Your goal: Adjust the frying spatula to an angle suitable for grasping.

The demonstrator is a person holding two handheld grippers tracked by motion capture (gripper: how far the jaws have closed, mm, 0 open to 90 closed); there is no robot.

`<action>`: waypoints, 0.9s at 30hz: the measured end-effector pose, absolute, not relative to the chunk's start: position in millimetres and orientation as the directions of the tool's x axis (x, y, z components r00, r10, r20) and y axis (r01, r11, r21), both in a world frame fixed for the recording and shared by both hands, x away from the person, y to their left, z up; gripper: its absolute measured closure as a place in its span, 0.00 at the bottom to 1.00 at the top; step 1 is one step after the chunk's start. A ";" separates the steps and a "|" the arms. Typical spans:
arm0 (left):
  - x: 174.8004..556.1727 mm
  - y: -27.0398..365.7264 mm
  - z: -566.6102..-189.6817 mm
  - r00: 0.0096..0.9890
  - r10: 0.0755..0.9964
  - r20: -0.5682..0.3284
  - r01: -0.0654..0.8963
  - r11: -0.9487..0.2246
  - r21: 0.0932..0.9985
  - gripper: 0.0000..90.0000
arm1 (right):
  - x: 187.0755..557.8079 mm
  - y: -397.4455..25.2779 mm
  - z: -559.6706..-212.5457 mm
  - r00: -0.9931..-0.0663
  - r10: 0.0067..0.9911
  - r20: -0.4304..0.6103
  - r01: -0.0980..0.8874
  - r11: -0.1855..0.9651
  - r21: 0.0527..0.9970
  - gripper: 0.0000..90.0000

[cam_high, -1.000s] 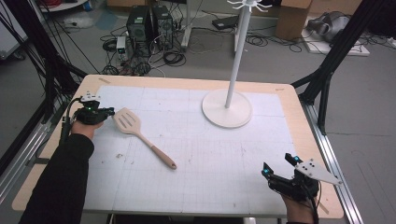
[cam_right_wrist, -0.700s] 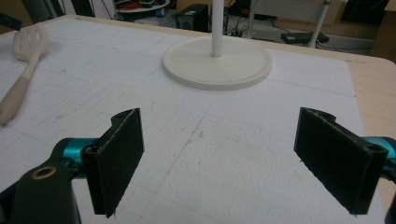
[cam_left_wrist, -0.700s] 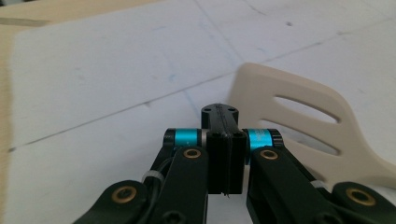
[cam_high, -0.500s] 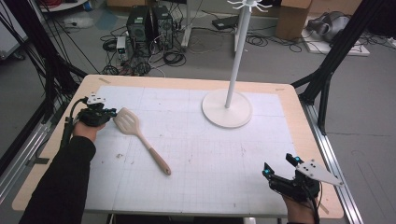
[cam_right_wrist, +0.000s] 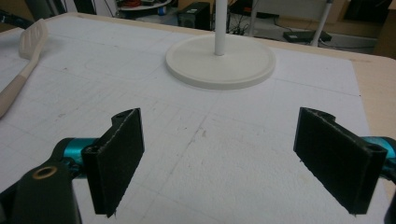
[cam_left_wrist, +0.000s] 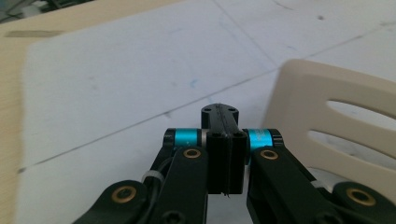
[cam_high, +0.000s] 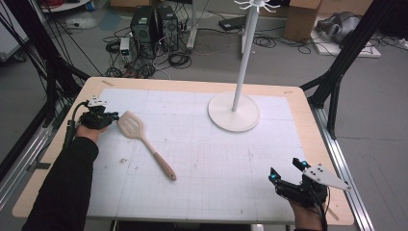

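Observation:
A beige slotted spatula (cam_high: 146, 144) lies on the white mat, its head (cam_high: 130, 124) at the far left and its handle running toward the near middle. My left gripper (cam_high: 113, 117) rests low on the mat just left of the head. In the left gripper view the jaws (cam_left_wrist: 219, 112) are pressed together with nothing between them, and the spatula head (cam_left_wrist: 299, 107) sits right beside them. Near the front right corner my right gripper (cam_high: 286, 171) is open and holds nothing; its own view shows the pads (cam_right_wrist: 116, 158) wide apart over bare mat, with the spatula (cam_right_wrist: 28, 46) far off.
A white rack with a round base (cam_high: 234, 111) and a tall pole (cam_high: 243, 57) stands at the back right of the mat; the base (cam_right_wrist: 219, 60) lies ahead of my right gripper. A wooden table rim (cam_high: 192, 85) frames the mat. Computers and cables sit on the floor beyond.
The spatula's handle end has swung a little toward the near edge while its head stayed by my left gripper. The right gripper has not moved.

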State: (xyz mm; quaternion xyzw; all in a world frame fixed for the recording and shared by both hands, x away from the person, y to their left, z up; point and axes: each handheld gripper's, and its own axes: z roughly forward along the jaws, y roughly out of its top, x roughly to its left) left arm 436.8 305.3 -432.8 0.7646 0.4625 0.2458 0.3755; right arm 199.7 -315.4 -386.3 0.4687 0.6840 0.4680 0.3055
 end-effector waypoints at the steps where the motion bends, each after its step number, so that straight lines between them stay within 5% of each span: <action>1: 436.8 303.7 -433.7 0.460 0.888 0.018 0.524 -0.287 0.802 1.00 | 199.7 -315.4 -386.3 -0.374 0.927 0.021 0.355 0.122 0.927 0.17; 27: 415.0 290.4 -425.6 0.523 0.852 -0.015 0.579 -0.343 0.740 1.00 | 198.7 -316.6 -385.3 -0.369 0.929 0.023 0.352 0.117 0.929 0.17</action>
